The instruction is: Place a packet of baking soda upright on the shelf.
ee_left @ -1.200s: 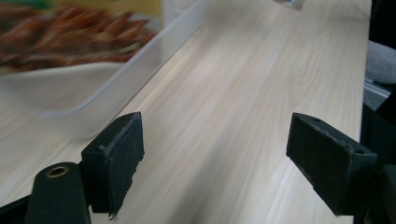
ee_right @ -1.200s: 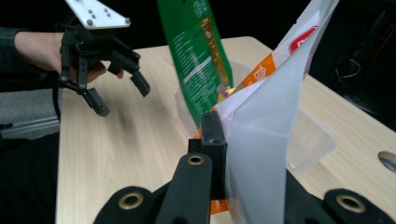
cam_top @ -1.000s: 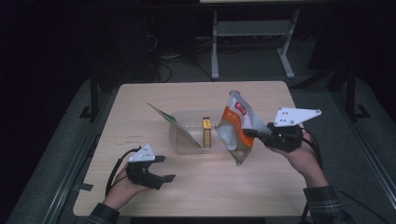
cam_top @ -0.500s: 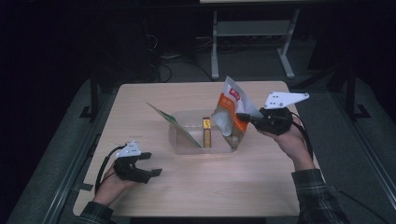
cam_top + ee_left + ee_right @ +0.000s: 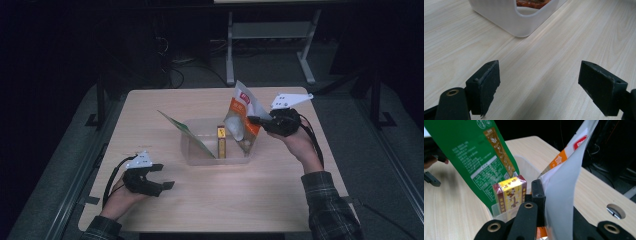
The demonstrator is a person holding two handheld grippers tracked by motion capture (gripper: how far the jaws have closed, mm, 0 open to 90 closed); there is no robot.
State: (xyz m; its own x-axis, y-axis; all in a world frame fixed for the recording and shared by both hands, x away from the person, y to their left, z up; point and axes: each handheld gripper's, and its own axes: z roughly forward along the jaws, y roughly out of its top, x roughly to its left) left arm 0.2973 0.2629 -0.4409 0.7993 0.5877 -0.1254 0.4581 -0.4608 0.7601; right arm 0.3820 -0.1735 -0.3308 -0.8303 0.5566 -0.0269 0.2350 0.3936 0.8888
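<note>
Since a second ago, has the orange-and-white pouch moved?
Yes. The orange-and-white pouch, clamped in the right gripper, has shifted left, from beyond the clear bin's right end to over it.

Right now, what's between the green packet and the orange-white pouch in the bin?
In the high view, a small yellow-red box stands in the clear bin between green packet and orange-white pouch.

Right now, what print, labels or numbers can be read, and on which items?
green packet: white print blocks and a brown strip, too small to read.
small yellow-and-red box: characters, blurred.
orange-and-white pouch, held by the right gripper: red logo, not legible.
Nothing quotable.
</note>
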